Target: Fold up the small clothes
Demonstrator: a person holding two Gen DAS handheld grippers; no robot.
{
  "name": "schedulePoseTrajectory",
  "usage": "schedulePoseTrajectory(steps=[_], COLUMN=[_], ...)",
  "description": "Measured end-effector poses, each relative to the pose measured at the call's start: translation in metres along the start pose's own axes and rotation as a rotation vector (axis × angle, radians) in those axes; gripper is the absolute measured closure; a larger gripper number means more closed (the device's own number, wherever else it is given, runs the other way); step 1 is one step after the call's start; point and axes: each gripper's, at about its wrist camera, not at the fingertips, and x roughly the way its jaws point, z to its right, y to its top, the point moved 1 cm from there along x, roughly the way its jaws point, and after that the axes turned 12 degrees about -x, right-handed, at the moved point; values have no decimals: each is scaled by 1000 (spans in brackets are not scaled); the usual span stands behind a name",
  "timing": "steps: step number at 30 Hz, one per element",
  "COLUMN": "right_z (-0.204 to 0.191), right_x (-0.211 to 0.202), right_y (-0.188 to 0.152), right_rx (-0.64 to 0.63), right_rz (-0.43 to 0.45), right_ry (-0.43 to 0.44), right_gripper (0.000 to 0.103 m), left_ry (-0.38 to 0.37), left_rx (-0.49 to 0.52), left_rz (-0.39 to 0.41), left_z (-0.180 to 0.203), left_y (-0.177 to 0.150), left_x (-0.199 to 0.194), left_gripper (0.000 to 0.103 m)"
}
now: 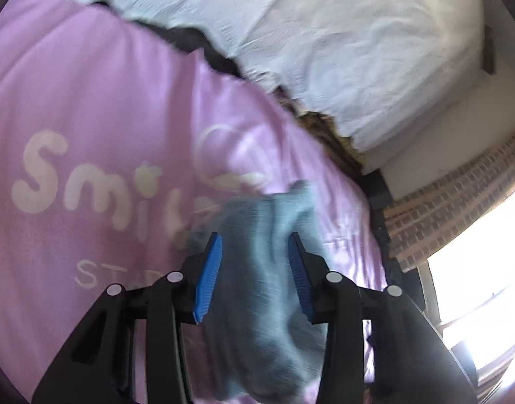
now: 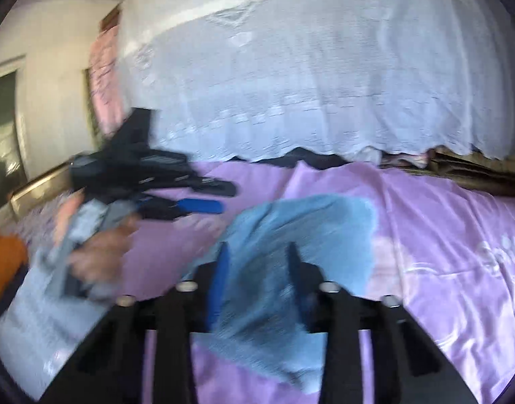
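1. Two grippers are over the bed, and both frames are blurred.
2. The left gripper (image 1: 255, 276) has its blue pads (image 1: 208, 276) spread wide; a light blue cloth (image 1: 267, 289) lies between them, but neither pad presses on it.
3. That cloth rests on a pink sheet (image 1: 99, 94) printed with pale letters (image 1: 55, 175) that start "Smi".
4. Beyond the sheet's far edge sits a white cover (image 1: 341, 43), rumpled, with a dark gap between the two.
5. From the right wrist camera, the right gripper (image 2: 257, 282) likewise stands with its fingers (image 2: 220, 282) apart, the blue cloth (image 2: 301, 235) spread under and between them on the pink sheet (image 2: 442, 222).
6. I cannot tell for sure whether either finger touches the cloth; the smear hides it.
7. In the same view the left gripper (image 2: 220, 197) shows to the left, black with a blue pad, pointing across the sheet, held by a hand (image 2: 99, 256).
8. A pale blue sleeve (image 2: 48, 320) runs from that hand toward the lower left edge.
9. The white cover (image 2: 308, 84) fills the back of that view, its scalloped hem hanging over the sheet's far edge.
10. A window (image 1: 486, 269) glares bright at the right in the left wrist camera's view.
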Motion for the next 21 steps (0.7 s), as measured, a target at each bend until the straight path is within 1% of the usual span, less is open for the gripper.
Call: schedulePoseTrajectory(steps=[2, 4, 6, 8, 10, 12, 13, 19, 21], right_z=[11, 20, 21, 21, 21, 19, 16, 11, 11], right_x=[10, 25, 36, 47, 57, 64, 64, 55, 51], right_y=[3, 1, -11, -26, -39, -53, -57, -68, -70], right_rx=[33, 69, 99, 108, 117, 120, 105, 110, 111], right_rz=[-29, -64, -106, -147, -168, -186, -177, -180, -180], right_ry=[-13, -11, 2, 14, 42, 67, 59, 78, 81], right_gripper=[79, 79, 79, 81, 81, 81, 81, 81, 81], left_ry=[-30, -48, -24, 30, 82, 144, 172, 184, 172], left_rx=[61, 102, 118, 111, 86, 108, 119, 119, 99], left_rz=[2, -10, -30, -78, -106, -97, -90, -42, -25], left_z=[23, 39, 44, 34, 22, 14, 12, 7, 7], left_y=[-13, -26, -40, -51, -56, -60, -62, -72, -76], left_x=[-5, -2, 11, 32, 50, 61, 63, 58, 50], left_gripper=[61, 49, 43, 43, 44, 46, 47, 48, 48])
